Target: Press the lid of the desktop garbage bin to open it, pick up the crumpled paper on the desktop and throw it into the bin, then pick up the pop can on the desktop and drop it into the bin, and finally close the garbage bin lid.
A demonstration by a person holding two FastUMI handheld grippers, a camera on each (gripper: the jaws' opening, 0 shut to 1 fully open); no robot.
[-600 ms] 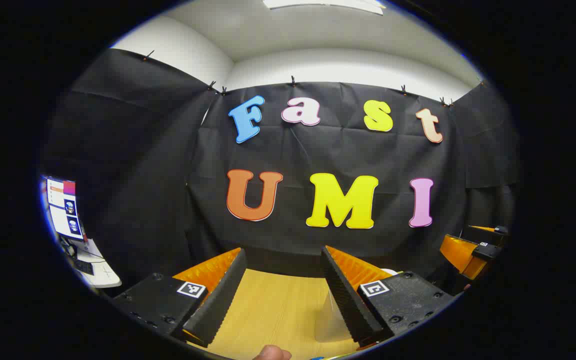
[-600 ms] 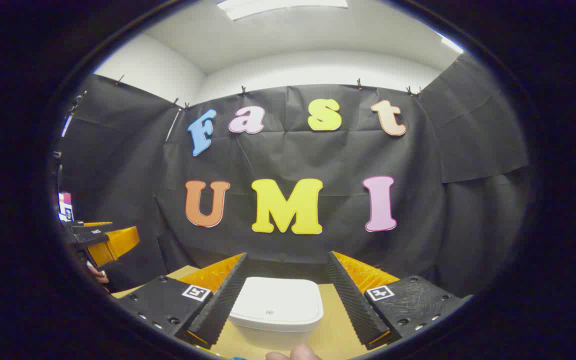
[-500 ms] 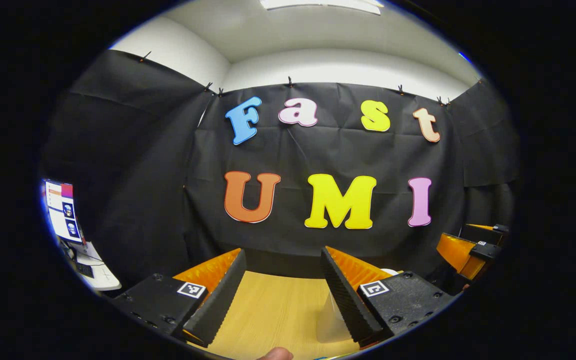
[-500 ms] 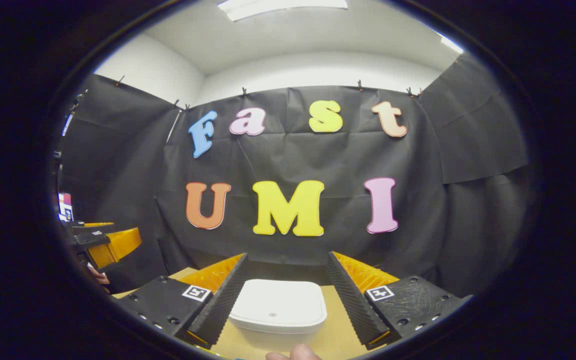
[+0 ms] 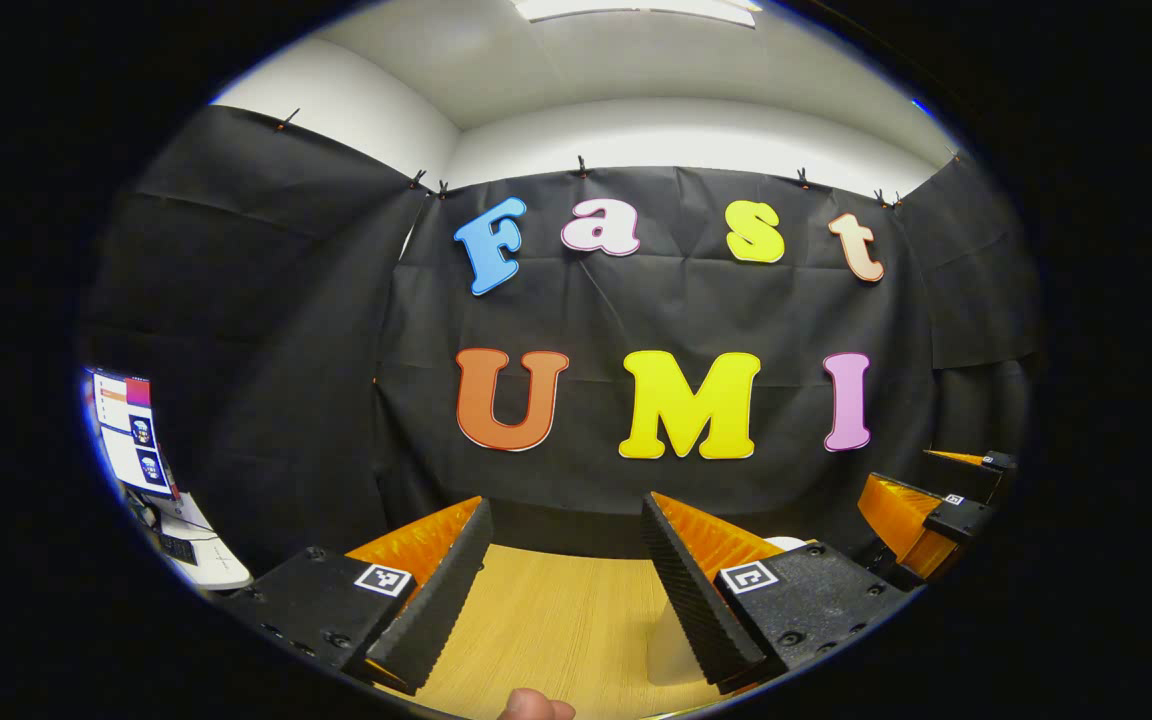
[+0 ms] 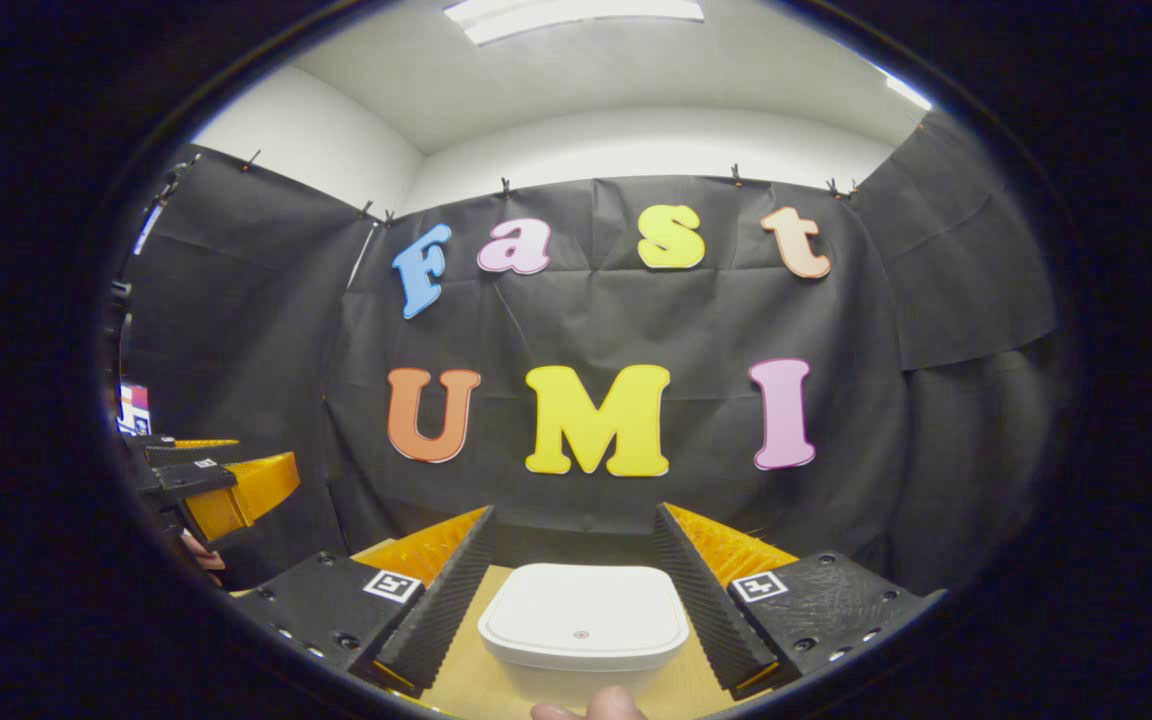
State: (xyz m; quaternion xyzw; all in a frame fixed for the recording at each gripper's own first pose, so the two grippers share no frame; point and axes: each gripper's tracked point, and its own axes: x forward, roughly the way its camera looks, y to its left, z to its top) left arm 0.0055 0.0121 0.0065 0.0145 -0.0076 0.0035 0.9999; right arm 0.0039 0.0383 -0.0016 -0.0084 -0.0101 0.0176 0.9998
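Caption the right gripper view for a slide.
Open right gripper poised over the closed white square plastic garbage bin on the light wooden desktop.

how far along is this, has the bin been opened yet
Nothing looks done yet. The bin has its lid flat and shut. In hand: the right hand-held gripper is open, its fingers either side of the lid, seemingly lining up for the press. The left hand-held gripper is open over bare table. Left: the press, paper, can, closing.

The white, rounded-square garbage bin (image 6: 583,632) stands upright on the wooden desktop (image 6: 671,680), lid closed.
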